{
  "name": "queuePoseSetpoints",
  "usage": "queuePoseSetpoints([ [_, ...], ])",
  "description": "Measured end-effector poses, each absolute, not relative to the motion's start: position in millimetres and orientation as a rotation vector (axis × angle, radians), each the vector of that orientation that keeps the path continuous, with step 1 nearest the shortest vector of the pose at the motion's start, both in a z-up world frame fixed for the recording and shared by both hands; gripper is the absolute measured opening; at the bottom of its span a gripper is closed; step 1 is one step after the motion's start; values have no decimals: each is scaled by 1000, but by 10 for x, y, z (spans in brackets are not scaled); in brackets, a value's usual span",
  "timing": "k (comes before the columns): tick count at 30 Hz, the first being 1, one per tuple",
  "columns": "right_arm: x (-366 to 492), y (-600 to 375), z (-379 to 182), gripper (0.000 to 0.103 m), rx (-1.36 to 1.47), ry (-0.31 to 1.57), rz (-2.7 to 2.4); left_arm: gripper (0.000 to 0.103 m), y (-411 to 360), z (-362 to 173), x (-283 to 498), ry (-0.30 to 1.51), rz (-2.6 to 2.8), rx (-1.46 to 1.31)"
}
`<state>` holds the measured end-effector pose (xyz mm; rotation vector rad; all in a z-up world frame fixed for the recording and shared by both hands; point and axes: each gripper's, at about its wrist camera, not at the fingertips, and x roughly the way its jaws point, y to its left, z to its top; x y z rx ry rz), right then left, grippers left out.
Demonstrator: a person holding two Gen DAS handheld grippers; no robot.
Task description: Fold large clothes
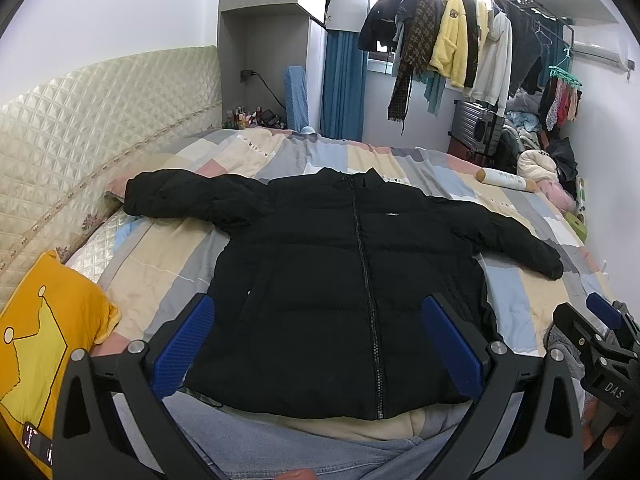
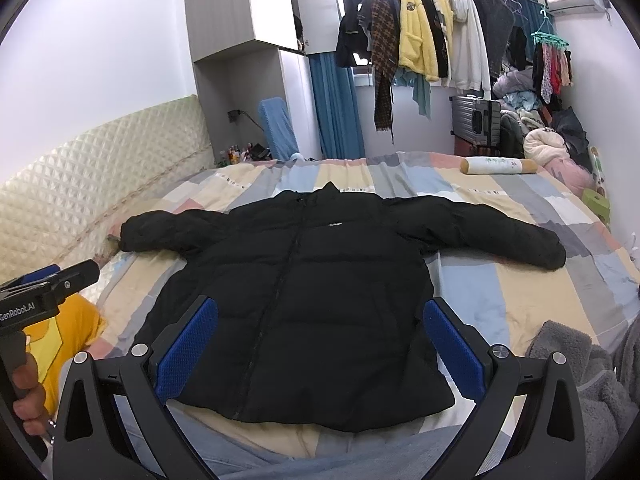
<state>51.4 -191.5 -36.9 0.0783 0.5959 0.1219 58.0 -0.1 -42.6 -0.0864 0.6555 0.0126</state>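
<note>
A black puffer jacket (image 1: 320, 272) lies flat and front up on the bed, zipped, with both sleeves spread out to the sides; it also shows in the right wrist view (image 2: 312, 280). My left gripper (image 1: 320, 320) is open and empty, held above the jacket's lower hem. My right gripper (image 2: 320, 320) is open and empty too, above the hem a little to the right. The right gripper also shows at the right edge of the left wrist view (image 1: 600, 316), and the left gripper shows at the left edge of the right wrist view (image 2: 60, 276).
The bed has a patchwork cover (image 2: 500, 304) and a quilted headboard (image 1: 80, 128) on the left. A yellow pillow (image 1: 44, 340) lies at the near left. A grey fleece (image 2: 580, 384) lies near right. A bolster (image 2: 496, 166) and piled clothes (image 2: 552, 144) sit far right. Hung clothes (image 2: 416, 28) fill the back.
</note>
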Motion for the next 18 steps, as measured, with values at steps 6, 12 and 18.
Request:
queuePoseSetpoints([
  [6,518,-1919,-366,103,79,599,121,103,3,-456,569,663,14,-83],
  [12,531,-1981,-373,103,92,608,122,103,11,-474,565,667,17,-82],
  [18,581,-2014,-391,103,96,618,125,103,29,-473,605,672,20,-92],
])
